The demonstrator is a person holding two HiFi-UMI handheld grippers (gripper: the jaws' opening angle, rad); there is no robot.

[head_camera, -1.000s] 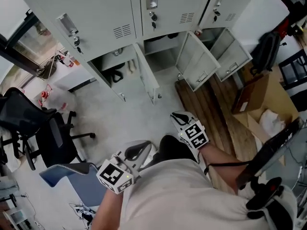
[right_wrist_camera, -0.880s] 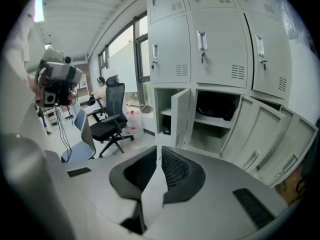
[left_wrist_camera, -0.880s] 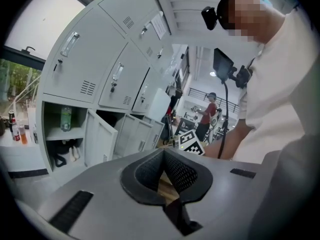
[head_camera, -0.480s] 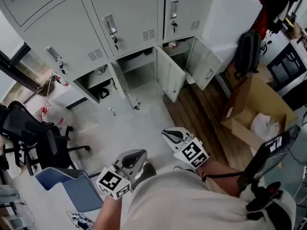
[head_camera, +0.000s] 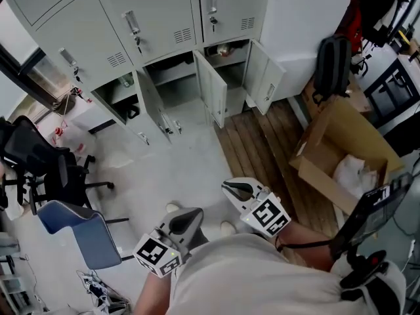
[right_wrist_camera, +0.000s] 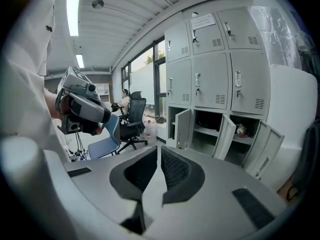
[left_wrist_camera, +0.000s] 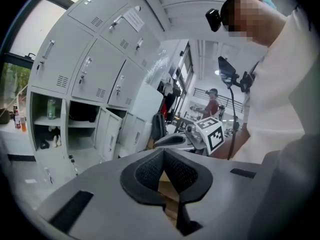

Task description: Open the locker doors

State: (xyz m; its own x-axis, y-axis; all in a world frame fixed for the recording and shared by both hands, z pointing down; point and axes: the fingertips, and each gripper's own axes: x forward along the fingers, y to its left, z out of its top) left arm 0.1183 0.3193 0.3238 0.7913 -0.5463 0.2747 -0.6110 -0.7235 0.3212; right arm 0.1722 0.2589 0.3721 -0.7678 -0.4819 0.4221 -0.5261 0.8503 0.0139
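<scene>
The grey lockers [head_camera: 164,25] stand across the top of the head view. Three bottom-row doors hang open: the left door [head_camera: 152,107], the middle door [head_camera: 211,87] and the right door [head_camera: 262,77]. The upper doors [head_camera: 213,5] are closed. My left gripper [head_camera: 189,216] and right gripper [head_camera: 230,188] are held close to my body, well short of the lockers, touching nothing. Both have their jaws together with nothing between them. The left gripper view shows the open compartments [left_wrist_camera: 50,119]; the right gripper view shows the open doors [right_wrist_camera: 225,134].
A black office chair [head_camera: 46,169] and a blue chair [head_camera: 79,231] stand at the left. An open cardboard box [head_camera: 335,156] sits on the wooden floor strip [head_camera: 256,149] at the right. A black backpack [head_camera: 331,64] hangs by a white cabinet [head_camera: 302,18].
The head view has swung back from the lockers, so they look farther off and more of the upper doors show. Both grippers stay near my body.
</scene>
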